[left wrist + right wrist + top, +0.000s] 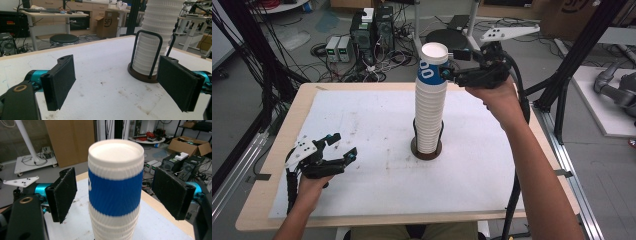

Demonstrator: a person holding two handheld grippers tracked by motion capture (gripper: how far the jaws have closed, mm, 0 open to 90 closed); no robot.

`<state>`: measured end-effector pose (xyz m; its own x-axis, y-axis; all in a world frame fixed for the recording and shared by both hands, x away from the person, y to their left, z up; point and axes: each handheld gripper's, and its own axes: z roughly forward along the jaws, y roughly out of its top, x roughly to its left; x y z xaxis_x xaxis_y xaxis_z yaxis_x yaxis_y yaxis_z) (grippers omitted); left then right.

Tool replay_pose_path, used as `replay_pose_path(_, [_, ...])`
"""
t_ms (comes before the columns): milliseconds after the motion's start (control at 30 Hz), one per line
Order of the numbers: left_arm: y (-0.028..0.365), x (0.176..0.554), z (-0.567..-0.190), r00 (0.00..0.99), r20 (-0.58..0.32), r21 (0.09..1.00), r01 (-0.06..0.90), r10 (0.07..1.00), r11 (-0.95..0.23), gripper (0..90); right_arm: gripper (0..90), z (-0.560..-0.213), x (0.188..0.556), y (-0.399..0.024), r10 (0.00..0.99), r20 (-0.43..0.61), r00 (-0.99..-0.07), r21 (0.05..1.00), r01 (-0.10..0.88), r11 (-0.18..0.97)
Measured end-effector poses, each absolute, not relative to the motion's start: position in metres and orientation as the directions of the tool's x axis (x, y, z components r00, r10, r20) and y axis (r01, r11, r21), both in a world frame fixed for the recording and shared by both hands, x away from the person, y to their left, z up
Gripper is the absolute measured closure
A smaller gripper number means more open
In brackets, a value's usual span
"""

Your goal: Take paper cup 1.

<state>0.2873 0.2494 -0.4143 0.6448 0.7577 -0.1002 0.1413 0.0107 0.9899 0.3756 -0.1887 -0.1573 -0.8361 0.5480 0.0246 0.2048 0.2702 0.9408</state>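
**Reaching for the top cup of the stack**

Hovering at the upper middle of the high view, the right gripper (451, 64) sits level with the top cup (433, 64), a white paper cup with a blue band that caps the tall cup stack (430, 117). In the right gripper view the top cup (115, 180) stands between the two black jaws, with a visible gap on each side; the pads are spread and do not press on it.

The stack stands upside down in a round dark holder (427, 150) with black wire hoops, at the centre of the white mat (372, 165) that covers the wooden table (257, 200).

At the lower left of the high view, the left gripper (343, 146) rests low over the mat, well apart from the stack, its jaws spread with nothing between them. In the left gripper view the holder (142, 75) and the lower part of the stack (155, 37) lie to the upper right, beyond the open pads.
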Motion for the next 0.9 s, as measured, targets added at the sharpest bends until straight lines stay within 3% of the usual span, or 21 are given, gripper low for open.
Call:
replay_pose_path(500, [0.249, 0.289, -0.416, 0.647, -0.111, 0.988, 0.153, 0.754, 0.014, 15.6, 21.4, -0.148, 0.394, -0.162, 0.55, 0.02, -0.835, 0.915, 0.238, 0.327])
replay_pose_path(567, [0.249, 0.289, -0.416, 0.647, -0.112, 0.988, 0.154, 0.754, 0.014, 15.6, 28.4, -0.147, 0.396, -0.164, 0.545, 0.015, -0.838, 0.916, 0.23, 0.328])
replay_pose_path(900, [0.249, 0.289, -0.416, 0.649, -0.11, 0.988, 0.157, 0.752, 0.01, 15.6, 30.2, -0.138, 0.394, -0.165, 0.545, -0.006, -0.838, 0.931, 0.194, 0.308])
